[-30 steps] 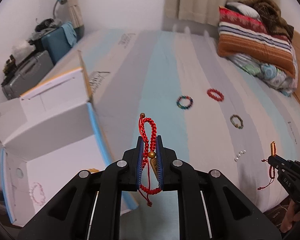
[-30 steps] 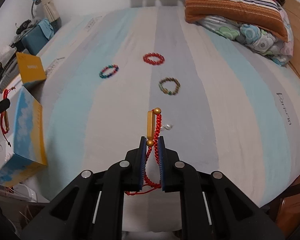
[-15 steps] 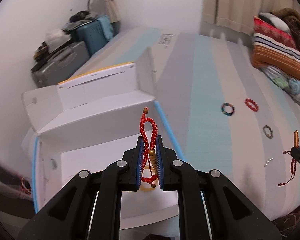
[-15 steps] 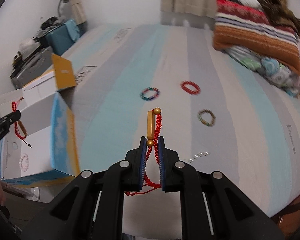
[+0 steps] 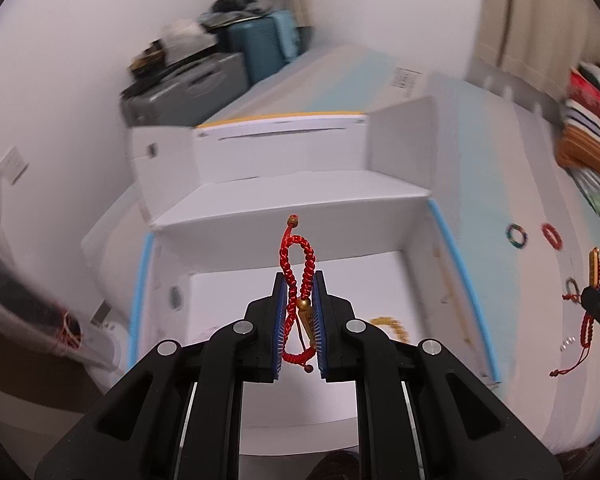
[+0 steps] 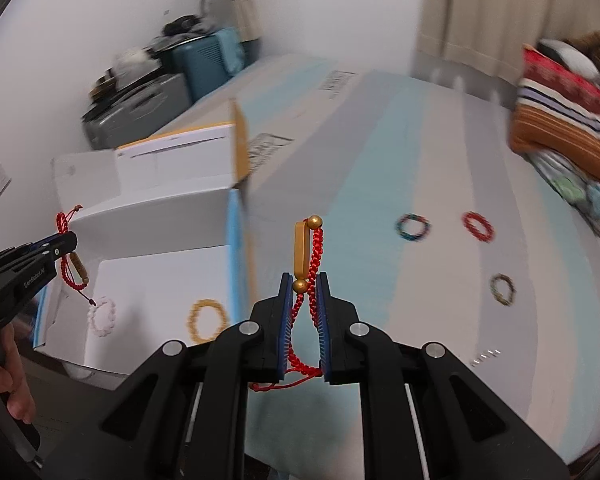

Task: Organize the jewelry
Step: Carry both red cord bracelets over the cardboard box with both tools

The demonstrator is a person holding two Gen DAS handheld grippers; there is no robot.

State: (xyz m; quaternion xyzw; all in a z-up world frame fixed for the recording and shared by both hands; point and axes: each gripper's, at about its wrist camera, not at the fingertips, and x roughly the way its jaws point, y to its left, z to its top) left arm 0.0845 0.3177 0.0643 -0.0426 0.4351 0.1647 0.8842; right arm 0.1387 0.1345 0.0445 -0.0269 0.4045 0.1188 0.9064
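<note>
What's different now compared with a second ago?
The left gripper has carried its red braided bracelet from beside the white box to above its opening. The right gripper swung toward the box too. Both grips are unchanged; the loose bracelets stayed on the bed.

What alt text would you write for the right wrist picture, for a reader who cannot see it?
The right gripper holds a red cord bracelet with a gold bar above a striped bed. At left, the left gripper holds a similar bracelet over an open white box containing two bead bracelets; three more lie on the bed.

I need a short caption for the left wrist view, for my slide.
Left gripper holds a red braided bracelet above the open white box.
</note>
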